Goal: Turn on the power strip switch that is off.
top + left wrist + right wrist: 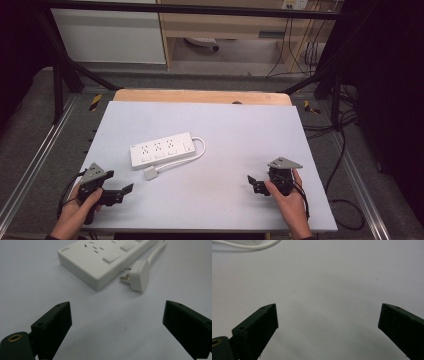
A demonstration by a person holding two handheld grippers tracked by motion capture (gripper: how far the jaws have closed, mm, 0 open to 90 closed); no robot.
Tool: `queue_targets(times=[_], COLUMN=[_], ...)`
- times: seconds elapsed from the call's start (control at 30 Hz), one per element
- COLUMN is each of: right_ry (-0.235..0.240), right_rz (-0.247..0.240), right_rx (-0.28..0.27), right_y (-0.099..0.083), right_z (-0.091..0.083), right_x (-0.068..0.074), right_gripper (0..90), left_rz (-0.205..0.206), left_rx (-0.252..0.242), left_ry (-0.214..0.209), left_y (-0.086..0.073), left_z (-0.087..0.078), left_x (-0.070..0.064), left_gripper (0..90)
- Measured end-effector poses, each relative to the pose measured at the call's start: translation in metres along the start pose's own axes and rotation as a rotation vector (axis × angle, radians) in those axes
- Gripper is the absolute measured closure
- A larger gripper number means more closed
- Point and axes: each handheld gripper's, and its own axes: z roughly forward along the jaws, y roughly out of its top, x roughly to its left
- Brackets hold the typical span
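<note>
Left gripper [116,322] spread wide (holding nothing), plug [139,275] beside power strip [105,257] ahead, right gripper [328,325] likewise released.

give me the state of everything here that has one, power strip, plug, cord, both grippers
power strip: lying flat on the table, sockets up, nothing plugged in
plug: loose, on its side beside the strip, prongs bare
cord: looped round the strip's end, slack
left gripper: open, holding nothing, aimed toward the strip
right gripper: open, holding nothing, over bare table
</note>
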Motion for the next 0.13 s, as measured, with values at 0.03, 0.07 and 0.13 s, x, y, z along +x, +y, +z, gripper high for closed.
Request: queue_targets(times=[0.03, 0.07, 0.13], right_ry=[-0.007, -0.024, -0.036], right_rz=[-0.002, -0.001, -0.001], right_rx=[0.016, 0.037, 0.066], right_y=[-0.0007, -0.0023, -0.0045], right_z=[0.0013, 0.0038, 0.0079], right_x=[-0.0002, -0.0005, -0.0017], right_gripper=[3.2, 3.2, 3.3], left_rz=[0.012, 0.02, 0.021], left_rx=[-0.003, 0.0, 0.001], left_ry=[-0.001, -0.001, 0.002], left_y=[-0.0001, -0.0002, 0.0004], left_z=[-0.0006, -0.0003, 0.0015], left_x=[-0.0029, -0.0037, -0.004], left_gripper=[8.6, 8.2, 7.7])
